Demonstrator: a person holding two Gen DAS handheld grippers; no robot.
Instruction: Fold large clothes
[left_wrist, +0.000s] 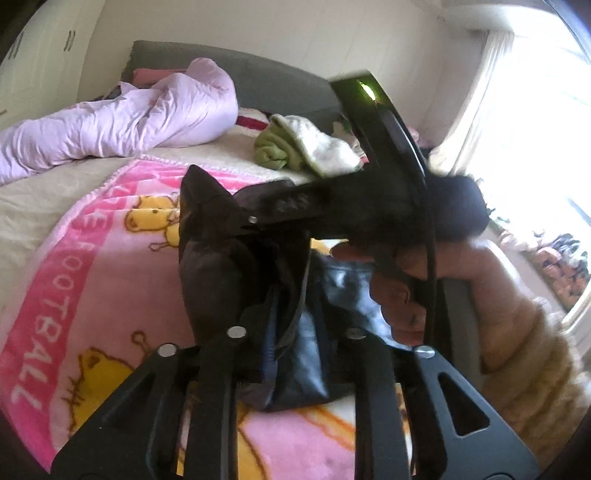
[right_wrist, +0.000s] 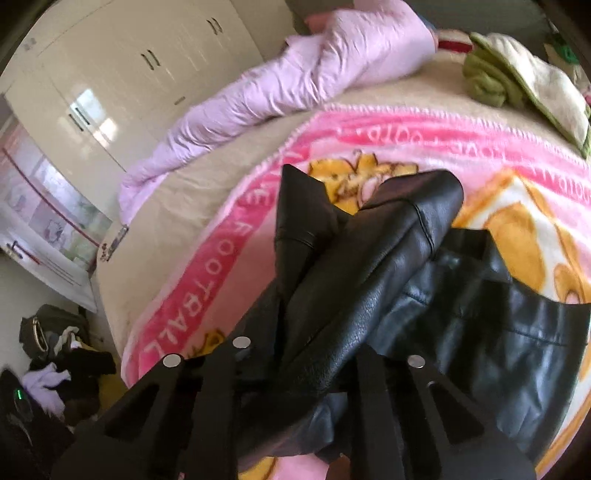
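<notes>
A black leather jacket (right_wrist: 388, 258) hangs bunched above a pink cartoon blanket (right_wrist: 229, 258) on the bed. In the right wrist view my right gripper (right_wrist: 299, 362) is shut on a thick fold of it, and the rest drapes down to the right. In the left wrist view my left gripper (left_wrist: 295, 332) is shut on another part of the jacket (left_wrist: 210, 273), which rises in a peak ahead. The right gripper (left_wrist: 255, 221) reaches in from the right and pinches the same garment, held by a hand (left_wrist: 402, 295) in a fluffy beige sleeve (left_wrist: 535, 350). The fabric hides the fingertips.
A lilac quilted cover (left_wrist: 129, 122) lies crumpled along the far side of the bed. A green and white cloth (left_wrist: 295, 144) sits near the grey headboard (left_wrist: 258, 77). White wardrobes (right_wrist: 110, 74) stand at the left, with a heap of clothes (right_wrist: 55, 362) on the floor.
</notes>
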